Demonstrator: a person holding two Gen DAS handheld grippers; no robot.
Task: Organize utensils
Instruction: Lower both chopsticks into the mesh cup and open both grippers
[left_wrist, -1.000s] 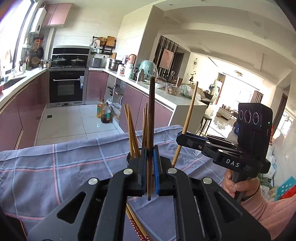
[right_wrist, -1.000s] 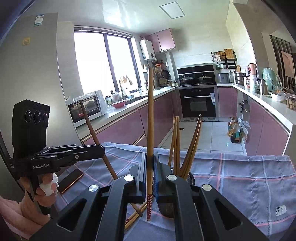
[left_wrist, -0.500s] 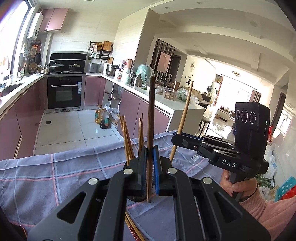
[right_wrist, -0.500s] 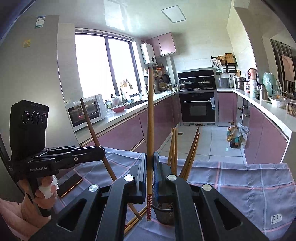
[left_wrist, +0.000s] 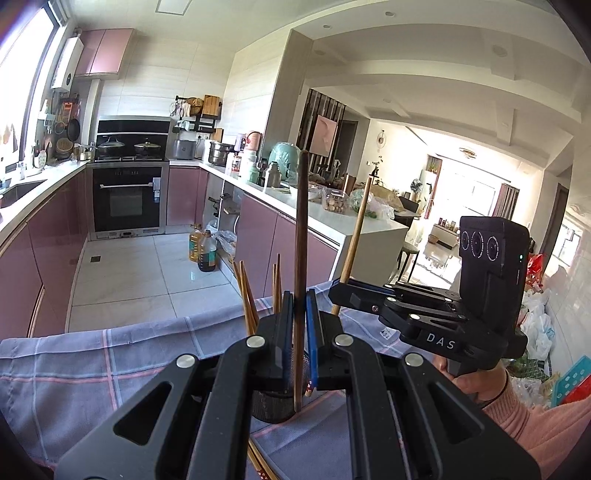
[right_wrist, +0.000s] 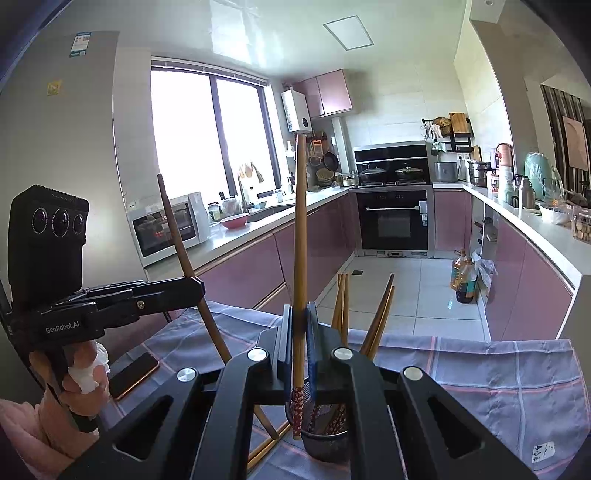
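My left gripper (left_wrist: 299, 308) is shut on a dark brown chopstick (left_wrist: 301, 221) held upright, its lower end over the dark mesh holder cup (left_wrist: 271, 408). Several wooden chopsticks (left_wrist: 245, 291) stand in that cup. My right gripper (right_wrist: 299, 315) is shut on a lighter chopstick (right_wrist: 300, 221) with a red patterned end, which hangs beside the cup (right_wrist: 325, 445) at its left rim. Each gripper shows in the other's view: the right gripper (left_wrist: 338, 291) at the right, the left gripper (right_wrist: 197, 288) at the left, both in a person's hands.
A grey-blue checked cloth (left_wrist: 92, 369) covers the table. A phone (right_wrist: 133, 373) lies on it at the left, and loose chopsticks (right_wrist: 266, 448) lie in front of the cup. Beyond the table's far edge the kitchen floor drops away.
Both grips hold as before. The left view has tilted up a little, so cup and cloth sit lower in it. The right gripper has edged left towards the cup.
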